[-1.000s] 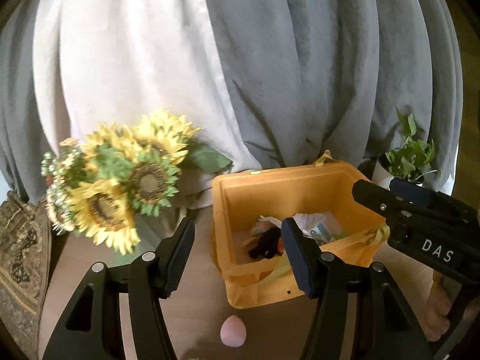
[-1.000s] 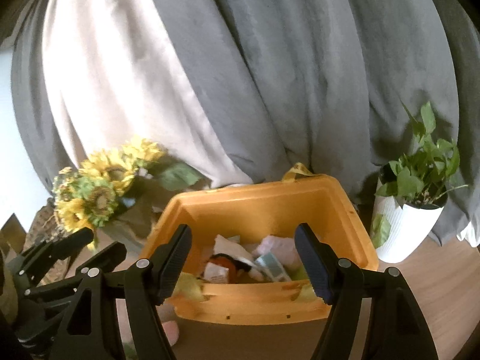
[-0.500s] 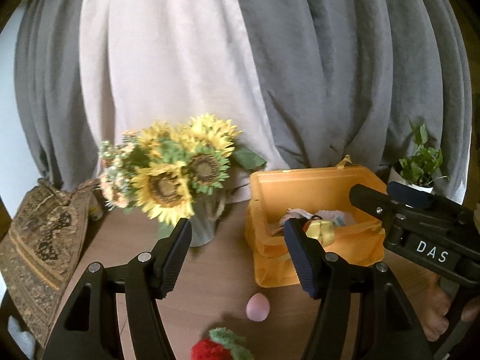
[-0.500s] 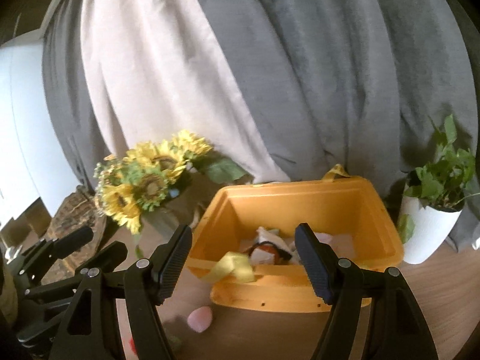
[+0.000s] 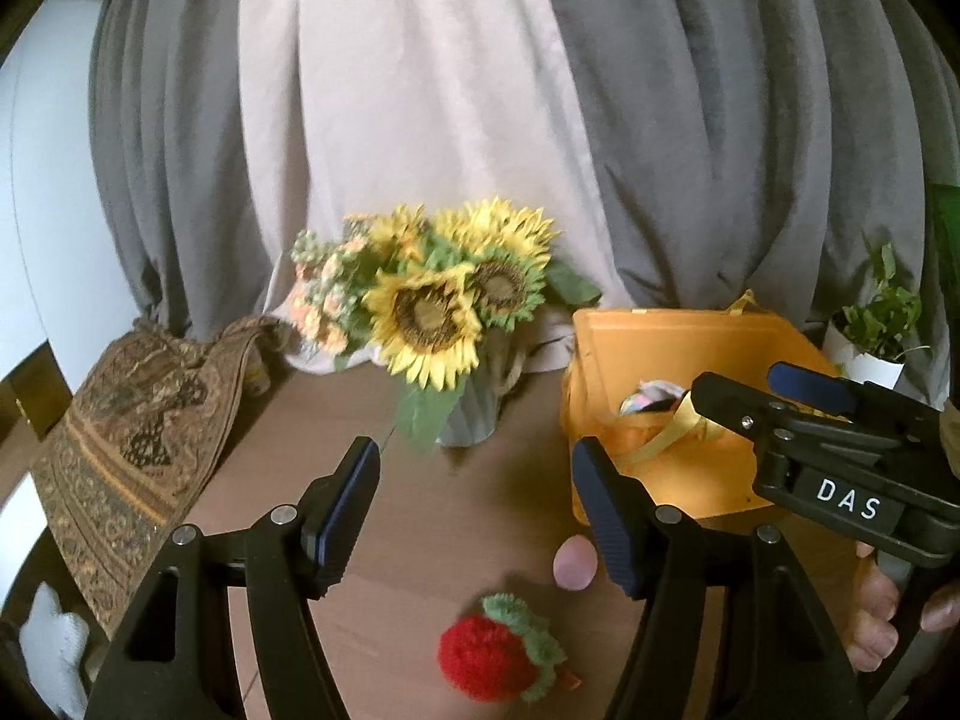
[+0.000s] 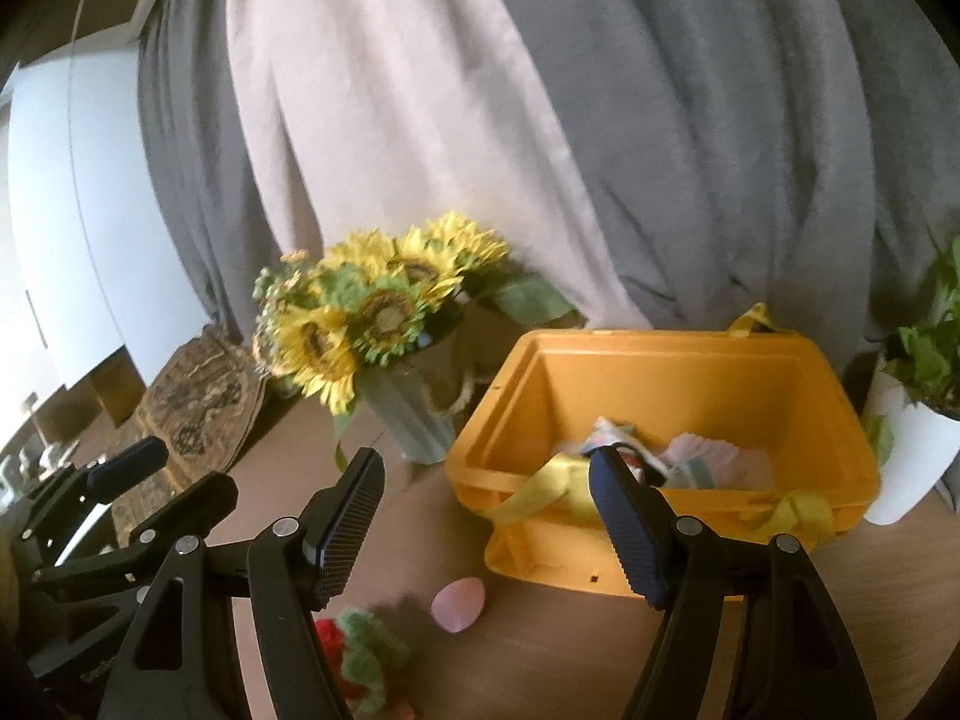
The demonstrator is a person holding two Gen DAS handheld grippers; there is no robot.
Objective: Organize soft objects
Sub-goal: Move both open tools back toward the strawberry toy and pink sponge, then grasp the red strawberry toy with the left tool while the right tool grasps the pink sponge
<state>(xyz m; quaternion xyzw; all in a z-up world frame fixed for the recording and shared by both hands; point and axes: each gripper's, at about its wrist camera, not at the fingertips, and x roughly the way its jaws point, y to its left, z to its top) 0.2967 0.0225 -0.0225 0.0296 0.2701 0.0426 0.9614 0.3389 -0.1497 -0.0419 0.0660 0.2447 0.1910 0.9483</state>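
Two empty tools hover over a wooden counter, a yellow bin of soft things ahead.

The left tool and right tool both gape wide, holding nothing. Between the left tool's fingers lie a red knitted strawberry and, beyond it, a pink egg, both loose on the counter just short of the bin, where cloth items are piled. Sunflowers in a vase stand left of the bin, a potted plant right of it, a patterned cloth at far left, grey and pale curtains behind. Since a second ago both tools have drawn back from the bin, bringing the strawberry into view.
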